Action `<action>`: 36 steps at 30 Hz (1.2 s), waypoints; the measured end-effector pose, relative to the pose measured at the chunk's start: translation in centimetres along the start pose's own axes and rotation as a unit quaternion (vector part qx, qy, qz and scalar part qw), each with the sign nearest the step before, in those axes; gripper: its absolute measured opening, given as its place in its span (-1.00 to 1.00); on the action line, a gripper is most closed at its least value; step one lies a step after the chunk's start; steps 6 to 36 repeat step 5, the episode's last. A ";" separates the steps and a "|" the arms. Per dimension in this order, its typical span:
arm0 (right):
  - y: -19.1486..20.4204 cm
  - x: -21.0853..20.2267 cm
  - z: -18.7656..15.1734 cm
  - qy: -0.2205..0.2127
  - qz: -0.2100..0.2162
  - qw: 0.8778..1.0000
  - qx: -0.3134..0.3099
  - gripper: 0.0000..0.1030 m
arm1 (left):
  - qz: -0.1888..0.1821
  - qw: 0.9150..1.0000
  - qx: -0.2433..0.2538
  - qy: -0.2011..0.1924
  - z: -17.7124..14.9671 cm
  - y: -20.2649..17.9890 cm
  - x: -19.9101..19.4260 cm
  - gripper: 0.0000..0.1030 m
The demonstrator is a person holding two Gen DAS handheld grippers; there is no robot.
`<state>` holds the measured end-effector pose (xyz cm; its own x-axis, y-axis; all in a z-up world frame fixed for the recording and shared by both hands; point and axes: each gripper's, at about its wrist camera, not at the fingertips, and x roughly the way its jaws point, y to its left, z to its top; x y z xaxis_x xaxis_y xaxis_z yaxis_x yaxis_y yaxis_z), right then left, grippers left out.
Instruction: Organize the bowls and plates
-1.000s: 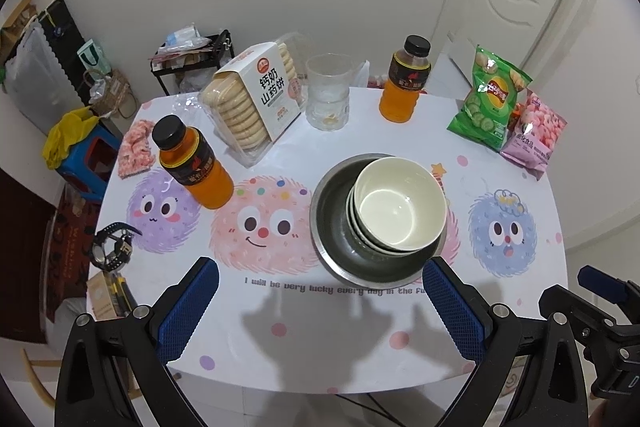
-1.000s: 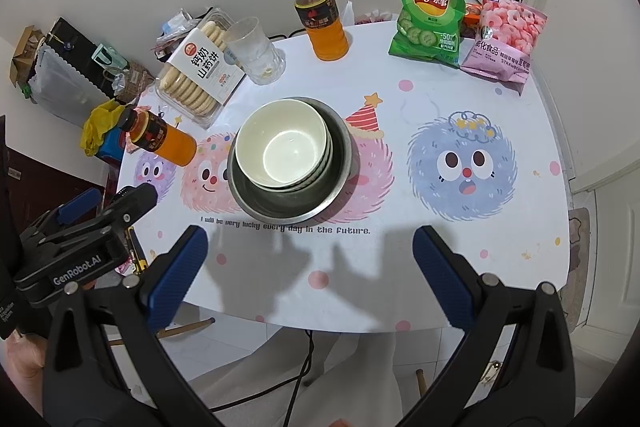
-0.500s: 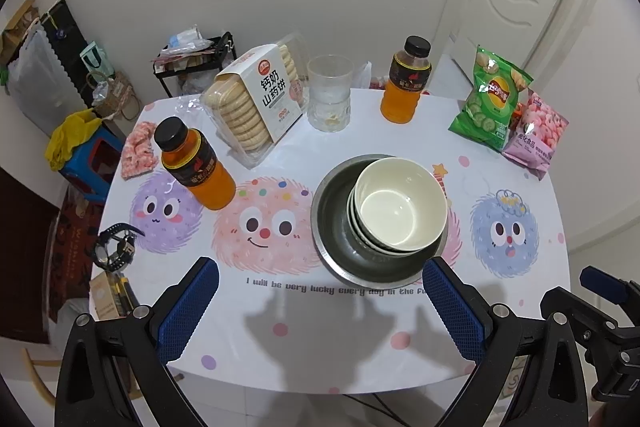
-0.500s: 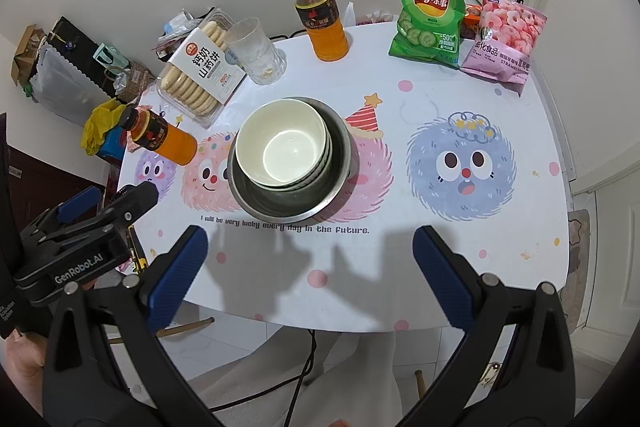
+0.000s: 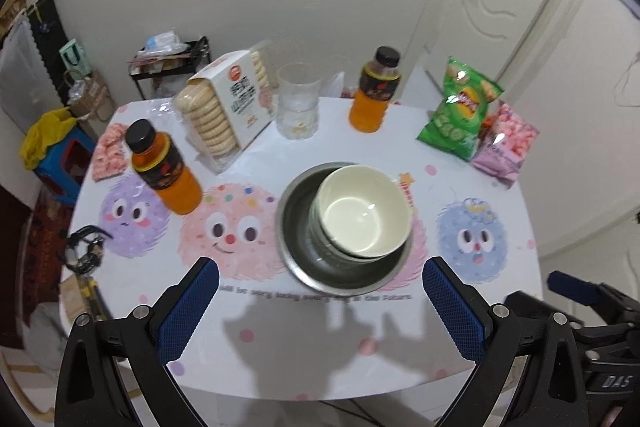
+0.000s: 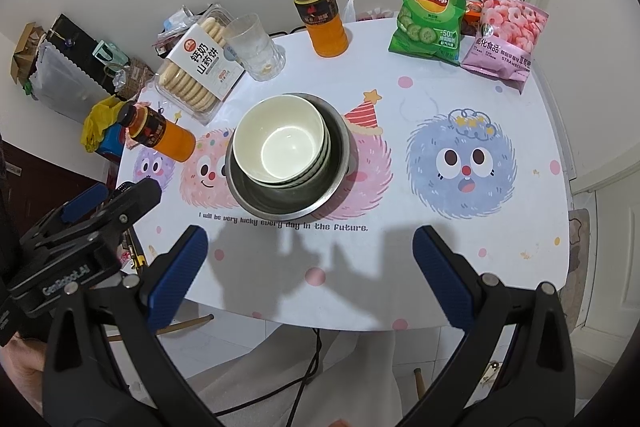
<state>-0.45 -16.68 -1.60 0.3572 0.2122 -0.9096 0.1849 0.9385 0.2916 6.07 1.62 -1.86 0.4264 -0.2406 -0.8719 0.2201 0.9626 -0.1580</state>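
Note:
A stack of cream bowls (image 5: 362, 211) (image 6: 282, 143) rests inside a wide metal bowl (image 5: 298, 247) (image 6: 332, 187) at the middle of the table. My left gripper (image 5: 320, 283) hangs open above the near table edge, short of the metal bowl, with nothing between its blue pads. My right gripper (image 6: 310, 251) is open too and holds nothing, above the near edge to the right of the left one. The body of the left gripper (image 6: 80, 227) shows at the lower left of the right wrist view.
Two orange drink bottles (image 5: 164, 167) (image 5: 374, 91), a biscuit pack (image 5: 228, 107), a clear glass (image 5: 298, 107), a green chip bag (image 6: 430, 7) and a pink snack bag (image 6: 504, 35) stand along the far side. A watch (image 5: 86, 247) lies at the left edge.
The left wrist view has shifted slightly, so the table sits a little lower and closer. The bowls have not moved and both grippers stay open.

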 end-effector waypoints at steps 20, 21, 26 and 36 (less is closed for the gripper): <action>-0.4 0.2 0.2 -0.001 0.001 1.000 -0.003 0.98 | -0.001 1.000 0.010 0.015 0.0 -0.6 0.5 1.00; -0.4 0.2 0.2 -0.001 0.001 1.000 -0.003 0.98 | -0.001 1.000 0.010 0.015 0.0 -0.6 0.5 1.00; -0.4 0.2 0.2 -0.001 0.001 1.000 -0.003 0.98 | -0.001 1.000 0.010 0.015 0.0 -0.6 0.5 1.00; -0.4 0.2 0.2 -0.001 0.001 1.000 -0.003 0.98 | -0.001 1.000 0.010 0.015 0.0 -0.6 0.5 1.00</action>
